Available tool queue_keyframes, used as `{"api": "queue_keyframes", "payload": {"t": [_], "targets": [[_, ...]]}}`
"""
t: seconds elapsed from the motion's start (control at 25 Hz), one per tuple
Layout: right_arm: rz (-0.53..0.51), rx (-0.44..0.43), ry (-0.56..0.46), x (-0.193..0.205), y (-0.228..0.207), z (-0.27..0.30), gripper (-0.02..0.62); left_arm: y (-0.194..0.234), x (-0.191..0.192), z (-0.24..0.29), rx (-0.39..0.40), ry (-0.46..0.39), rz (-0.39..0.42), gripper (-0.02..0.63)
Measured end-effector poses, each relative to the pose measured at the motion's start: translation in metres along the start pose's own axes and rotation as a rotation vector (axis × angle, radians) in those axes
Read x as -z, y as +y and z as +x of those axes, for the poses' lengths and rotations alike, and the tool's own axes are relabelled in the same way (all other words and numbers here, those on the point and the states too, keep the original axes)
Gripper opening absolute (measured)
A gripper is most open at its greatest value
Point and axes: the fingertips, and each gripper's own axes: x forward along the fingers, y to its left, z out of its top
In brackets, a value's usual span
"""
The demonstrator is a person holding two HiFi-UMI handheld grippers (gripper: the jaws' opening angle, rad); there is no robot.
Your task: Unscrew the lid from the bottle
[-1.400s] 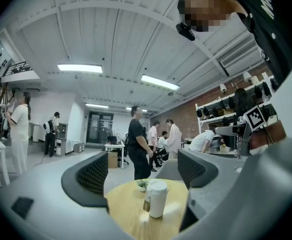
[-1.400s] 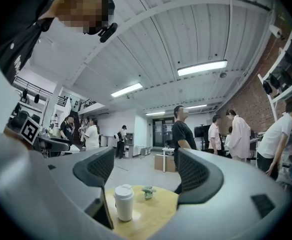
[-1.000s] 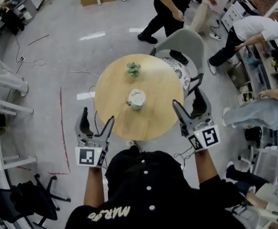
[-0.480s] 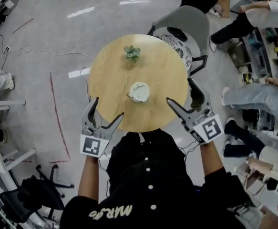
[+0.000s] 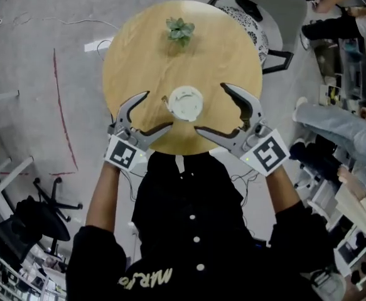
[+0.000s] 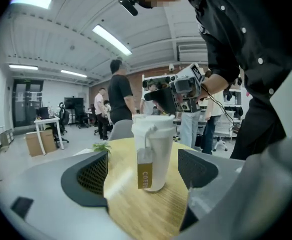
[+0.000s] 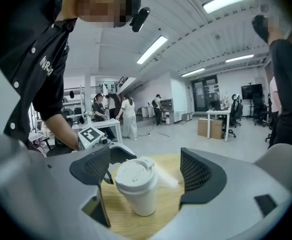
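The approach was in hand. The white bottle (image 5: 186,103) stood upright on the round table (image 5: 123,49), toward its near edge, with the lid (image 7: 134,172) still on. The left gripper (image 5: 158,110) had its jaws spread wide, the bottle framed between them and touching neither pad. The right gripper (image 5: 210,107) had just been opening its jaws, and they were wide too, clear of the bottle. The next move likely called for one gripper to clamp the body and the other to close on the lid and twist it, though which was better placed was hard to tell.
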Motion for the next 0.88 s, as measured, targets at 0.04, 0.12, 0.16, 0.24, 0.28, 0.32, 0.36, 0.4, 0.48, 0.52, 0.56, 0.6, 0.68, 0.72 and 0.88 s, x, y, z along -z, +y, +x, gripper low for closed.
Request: {"api": "queue_keyframes", "payload": {"t": [0.04,0.12,0.16,0.24,0.28,0.32,0.36,0.4,0.48,0.52,0.56,0.6,0.68,0.72,0.88], "targets": [[-0.001,-0.015,0.014,0.01,0.002,0.007,0.449,-0.002,0.011,0.009,0.022,-0.006,0.023,0.419],[0.002,-0.04,0.023,0.026,0.004,0.022,0.454,-0.006,0.036,0.025,0.059,0.009,0.05,0.419],[-0.002,-0.056,0.019,0.031,0.006,0.028,0.457,-0.008,0.047,0.031,0.074,0.024,0.057,0.419],[-0.049,-0.098,-0.007,0.035,0.008,0.039,0.462,-0.009,0.066,0.044,0.106,0.07,0.074,0.419],[-0.073,-0.115,-0.022,0.035,0.009,0.043,0.463,-0.01,0.071,0.05,0.12,0.085,0.085,0.419],[-0.085,-0.126,-0.029,0.036,0.01,0.046,0.465,-0.011,0.075,0.055,0.13,0.089,0.094,0.419],[-0.089,-0.132,-0.031,0.038,0.012,0.047,0.466,-0.013,0.077,0.06,0.137,0.089,0.099,0.419],[-0.093,-0.136,-0.032,0.04,0.013,0.049,0.466,-0.014,0.08,0.064,0.142,0.088,0.1,0.419],[-0.105,-0.144,-0.034,0.045,0.015,0.053,0.469,-0.017,0.085,0.072,0.153,0.086,0.095,0.419],[-0.11,-0.145,-0.036,0.047,0.015,0.055,0.469,-0.018,0.087,0.075,0.16,0.086,0.092,0.419],[-0.111,-0.144,-0.039,0.048,0.015,0.056,0.471,-0.019,0.089,0.078,0.168,0.085,0.091,0.419],[-0.11,-0.145,-0.042,0.05,0.015,0.057,0.471,-0.021,0.089,0.081,0.177,0.084,0.091,0.419],[-0.114,-0.151,-0.046,0.051,0.015,0.059,0.471,-0.024,0.092,0.087,0.201,0.085,0.095,0.419],[-0.121,-0.156,-0.048,0.052,0.016,0.06,0.471,-0.026,0.093,0.09,0.215,0.091,0.101,0.419],[-0.149,-0.169,-0.049,0.049,0.017,0.065,0.469,-0.025,0.094,0.097,0.232,0.11,0.133,0.401]]}}
